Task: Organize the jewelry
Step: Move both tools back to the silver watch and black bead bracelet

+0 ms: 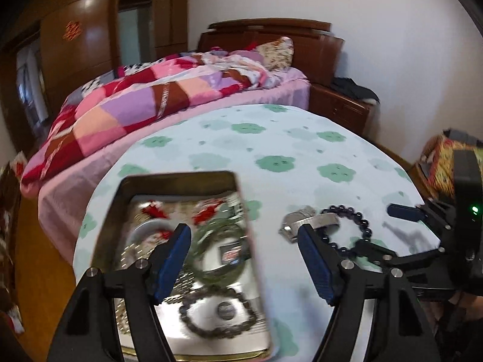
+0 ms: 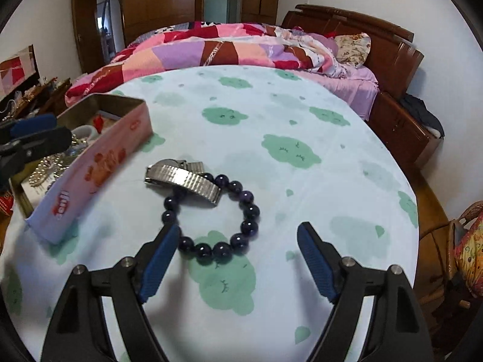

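I hold my left gripper [image 1: 244,259] over the tin box [image 1: 181,178], and its 2 blue fingers [image 1: 173,265] are spread wide with nothing between them. The tin box sits on the left side of the round table [image 2: 332,120], which has a pale cloth with green clouds on it. Inside the box I see a green bangle [image 1: 217,250], a dark bead bracelet [image 1: 217,316] near me, a white ring shape [image 1: 145,232] and some red bits [image 1: 208,208], all a bit blurry.

My right gripper [image 2: 238,259] hangs low over the table, and its fingers are spread wide too, holding nothing. Its left finger [image 2: 160,259] is just beside the purple bead bracelet [image 2: 211,214]. That bracelet lies flat on the cloth, right of the box. A silver watch [image 2: 184,181] lies on the far left part of the bracelet, touching it.

Far behind the table is a bed [image 2: 241,45] with a pink and red patch quilt
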`<state>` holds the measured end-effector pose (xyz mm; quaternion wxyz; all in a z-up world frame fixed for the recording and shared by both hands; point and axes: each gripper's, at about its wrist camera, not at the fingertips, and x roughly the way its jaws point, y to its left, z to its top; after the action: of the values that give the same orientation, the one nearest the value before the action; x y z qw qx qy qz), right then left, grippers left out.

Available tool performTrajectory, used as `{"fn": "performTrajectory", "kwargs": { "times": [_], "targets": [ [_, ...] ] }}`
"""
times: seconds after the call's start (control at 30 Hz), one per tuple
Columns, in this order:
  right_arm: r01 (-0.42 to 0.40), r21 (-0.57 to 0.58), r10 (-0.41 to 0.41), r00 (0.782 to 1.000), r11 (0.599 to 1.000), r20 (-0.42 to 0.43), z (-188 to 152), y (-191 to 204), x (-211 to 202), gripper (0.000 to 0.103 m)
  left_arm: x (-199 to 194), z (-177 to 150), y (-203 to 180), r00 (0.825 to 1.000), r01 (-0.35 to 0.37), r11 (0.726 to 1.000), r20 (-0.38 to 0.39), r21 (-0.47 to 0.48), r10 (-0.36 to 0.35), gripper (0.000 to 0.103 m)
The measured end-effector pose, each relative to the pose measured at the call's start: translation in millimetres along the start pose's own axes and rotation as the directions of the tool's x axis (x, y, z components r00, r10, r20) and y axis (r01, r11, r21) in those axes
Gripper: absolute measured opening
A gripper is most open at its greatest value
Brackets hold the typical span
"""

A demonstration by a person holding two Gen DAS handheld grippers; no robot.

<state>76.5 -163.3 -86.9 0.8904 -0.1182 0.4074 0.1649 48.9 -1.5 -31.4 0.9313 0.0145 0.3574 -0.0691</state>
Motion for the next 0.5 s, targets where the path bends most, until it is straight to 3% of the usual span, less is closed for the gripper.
{"fn": "performTrajectory", "kwargs": {
  "times": [0.17, 0.27, 0.37, 0.5],
  "targets": [
    [0.030, 0.022, -0.029, 0.999, 0.999, -0.021, -3.8, -10.3, 8.8, 0.083, 10.3, 5.2, -34.9, 1.000, 0.023, 0.992, -0.019, 0.126, -0.020, 0.073],
    [0.008, 0.052, -0.006, 0.999, 0.999, -0.033, -5.6, -18.0, 9.9, 0.083, 25.8, 5.7, -53.1, 0.998, 0.033, 0.980, -0.065, 0.196, -0.021, 0.060],
    [0.023, 0.043, -0.021, 0.999, 0.999, -0.036, -6.4, -21.5, 9.7, 0.083, 39.4, 6.2, -62.3, 0.995, 0.040, 0.974, -0.100, 0.223, -0.018, 0.059],
    [0.028, 0.051, -0.025, 0.998, 0.998, -0.062, -5.1, -30.7, 16.0, 0.075, 53.9, 6.6, -68.7, 0.991, 0.031, 0.970, -0.131, 0.242, 0.001, 0.059]
  ]
}}
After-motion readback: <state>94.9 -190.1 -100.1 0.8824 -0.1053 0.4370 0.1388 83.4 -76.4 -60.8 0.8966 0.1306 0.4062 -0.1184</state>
